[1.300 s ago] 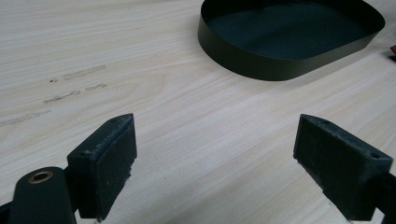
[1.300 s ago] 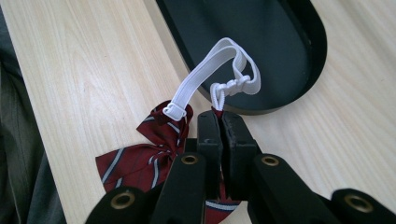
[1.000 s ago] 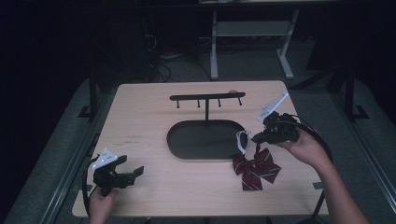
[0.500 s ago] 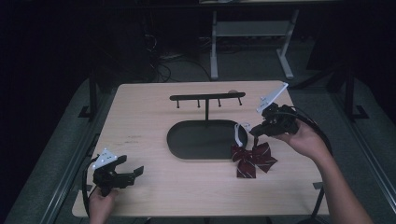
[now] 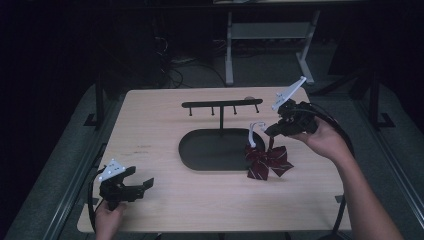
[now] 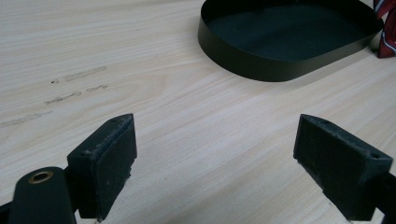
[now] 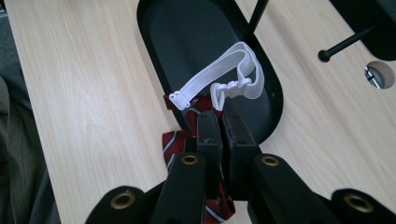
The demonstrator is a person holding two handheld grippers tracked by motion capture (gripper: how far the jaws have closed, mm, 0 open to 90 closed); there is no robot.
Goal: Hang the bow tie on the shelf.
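High view: my R gripper (image 5: 272, 131), frame right, clamps bow tie (image 5: 267, 161), lifted so strap (image 5: 254, 134) hangs free.
L gripper (image 5: 145, 185): lower left, jaws wide, empty, idle.

One bow tie (image 5: 266, 161), one black tray (image 5: 216, 149), one hook rack (image 5: 221, 104), two hand-held grippers.

A light wooden bench (image 5: 150, 125) carries a black oval tray (image 5: 200, 150) with an upright hook rack (image 5: 222, 105) at its middle, and a striped red bow tie (image 5: 265, 162) touches down just beside the tray's right rim.
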